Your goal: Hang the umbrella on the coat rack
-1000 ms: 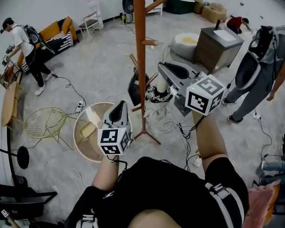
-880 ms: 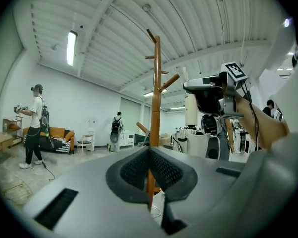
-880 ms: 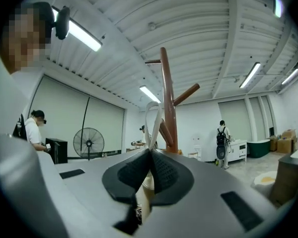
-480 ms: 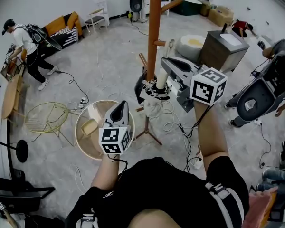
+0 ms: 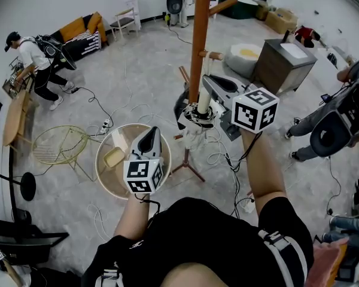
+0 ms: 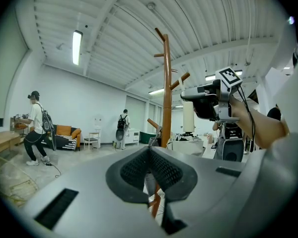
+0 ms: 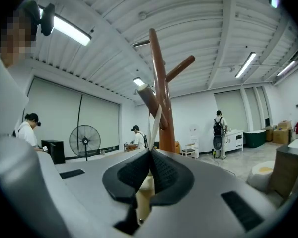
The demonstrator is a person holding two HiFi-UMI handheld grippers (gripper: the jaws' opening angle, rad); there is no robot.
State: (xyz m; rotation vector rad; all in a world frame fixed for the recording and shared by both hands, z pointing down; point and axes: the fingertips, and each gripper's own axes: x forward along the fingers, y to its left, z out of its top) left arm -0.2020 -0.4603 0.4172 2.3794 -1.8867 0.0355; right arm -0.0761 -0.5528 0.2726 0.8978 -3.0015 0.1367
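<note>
The wooden coat rack [image 5: 200, 37] stands just ahead of me. My right gripper [image 5: 208, 84] is close to the right of its pole, shut on the umbrella's thin white strap [image 7: 156, 122]. That strap runs up from the closed jaws to a slanting peg [image 7: 150, 102]; I cannot tell whether it loops over it. The umbrella's cream handle [image 5: 203, 100] and folded black-and-white canopy [image 5: 194, 123] hang below that gripper. In the left gripper view the handle [image 6: 188, 117] shows under the right gripper [image 6: 204, 102]. My left gripper [image 5: 151, 133] is lower left, shut on nothing.
A round wooden table [image 5: 105, 175] and a yellow wire chair [image 5: 57, 151] sit left of the rack's base [image 5: 188, 171]. Cables [image 5: 224, 154] lie on the floor. A cabinet [image 5: 284, 61] and white cushion [image 5: 242, 55] are behind right. Several people work around the room.
My right gripper has carried the umbrella closer to the rack's pole and a little lower. The left gripper has hardly moved.
</note>
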